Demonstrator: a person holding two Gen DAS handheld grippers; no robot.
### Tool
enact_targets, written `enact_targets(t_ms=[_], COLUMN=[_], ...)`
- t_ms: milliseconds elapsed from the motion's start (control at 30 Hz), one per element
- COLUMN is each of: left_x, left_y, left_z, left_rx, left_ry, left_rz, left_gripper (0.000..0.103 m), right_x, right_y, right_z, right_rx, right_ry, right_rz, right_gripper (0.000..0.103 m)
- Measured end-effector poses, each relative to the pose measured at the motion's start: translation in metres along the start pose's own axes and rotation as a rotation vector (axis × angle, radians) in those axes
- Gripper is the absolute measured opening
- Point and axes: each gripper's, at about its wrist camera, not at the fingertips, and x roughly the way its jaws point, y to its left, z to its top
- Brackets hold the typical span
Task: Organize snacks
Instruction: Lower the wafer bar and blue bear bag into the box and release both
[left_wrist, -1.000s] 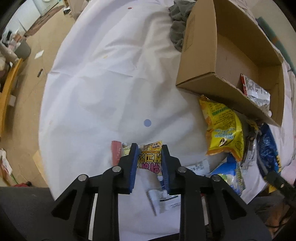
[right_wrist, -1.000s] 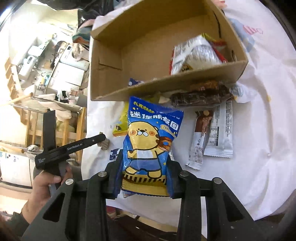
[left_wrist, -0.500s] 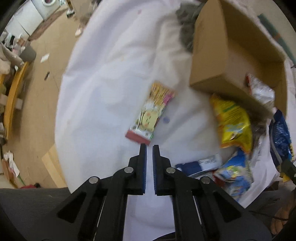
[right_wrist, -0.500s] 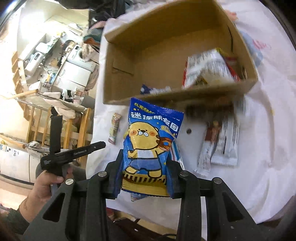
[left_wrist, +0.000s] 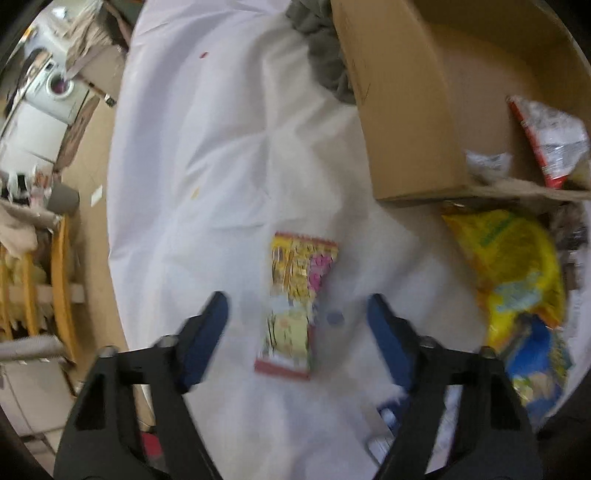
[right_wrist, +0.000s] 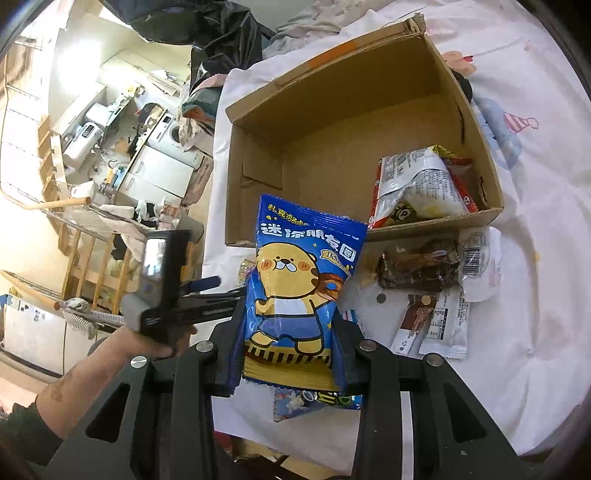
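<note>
- So far only a little had been packed: the box (right_wrist: 354, 122) held a white-and-red bag (right_wrist: 417, 188) against its right wall, and in the left view a small crumpled wrapper (left_wrist: 487, 162) beside it; most of its floor was bare.
- The blue bag (right_wrist: 303, 291) stood upright, clamped between the right gripper (right_wrist: 291, 350) jaws, just in front of the box's near wall and not yet inside.
- The yellow stick pack (left_wrist: 295, 302) lay flat on the white surface (left_wrist: 221, 147), in line with the spread-wide, empty left gripper (left_wrist: 295, 325); blur hid how close the jaws were.
- Left outside, near the box front: a yellow bag (left_wrist: 513, 266), a dark wrapped snack (right_wrist: 417, 269), a brown bar (right_wrist: 413, 321), a white packet (right_wrist: 447, 328), and another blue pack (left_wrist: 539, 362) at the surface's edge.
- Judged from this, the sorting was early, with at least seven items to go in.
</note>
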Motion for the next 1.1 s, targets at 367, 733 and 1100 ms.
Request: enact_targets(t_ms=[367, 733, 1100], left_x=[-0.027, -0.157, -0.115], left_y=[0.028, 0.036, -0.013], left_z=[-0.001, 0.027, 0.088], left_rx=[-0.134, -0.256, -0.215], left_ry=[-0.02, -0.357, -0.35], left_rz=[-0.073, -0.274, -0.331], left_gripper=[0.022, 0.022, 0.022], right_x=[-0.033, -0.011, 0.035], right_y=[-0.009, 0.008, -0.011], right_z=[0.013, 0.063, 0.093], right_rx=[0.024, -0.056, -0.015], right_ry=[-0.143, -0.199, -0.121], right_rz=[-0.033, -0.097, -0.099], right_gripper=[0.039, 0.039, 0.039])
